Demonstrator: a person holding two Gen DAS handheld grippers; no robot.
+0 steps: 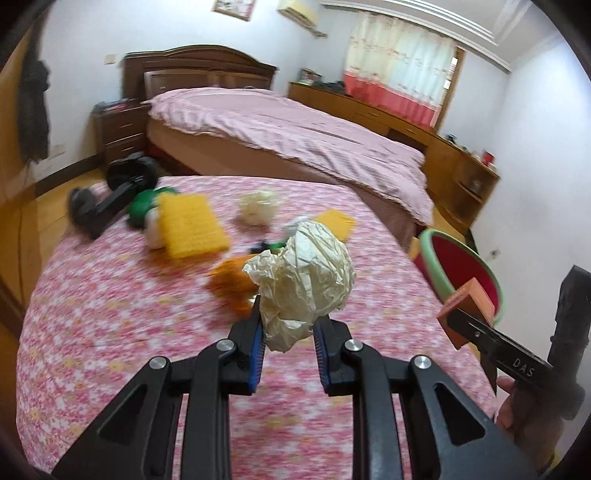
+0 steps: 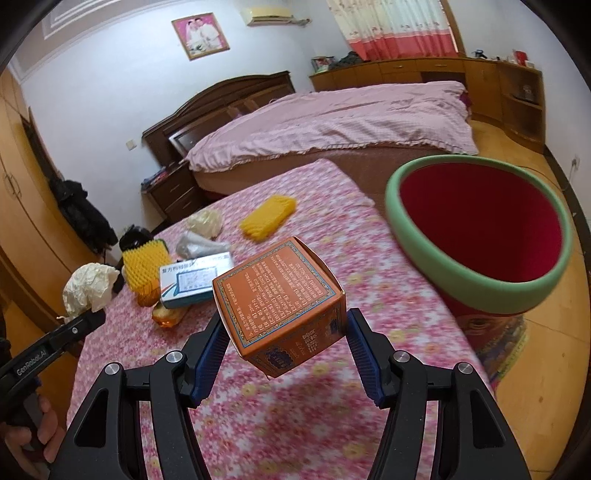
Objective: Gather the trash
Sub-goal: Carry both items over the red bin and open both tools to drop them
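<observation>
The left tool [image 1: 288, 332] is clenched on a paper ball [image 1: 304, 273], the right tool [image 2: 284, 347] on an orange box [image 2: 280, 302], both above the table [image 1: 110, 332]. The box sits skewed between the pads and may slip short of the bin [image 2: 480, 291]. Only the right view shows the bin's mouth and a blue-white box [image 2: 195, 277]; the left view shows a second paper ball [image 1: 258, 206].

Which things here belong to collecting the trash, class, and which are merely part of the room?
Belonging to the job:
- crumpled paper ball, gripped by the left gripper
- orange box, gripped by the right gripper
- red bin with green rim
- second paper ball on the flowered cloth

Merely lying about:
- pink bed
- framed picture
- curtain
</observation>
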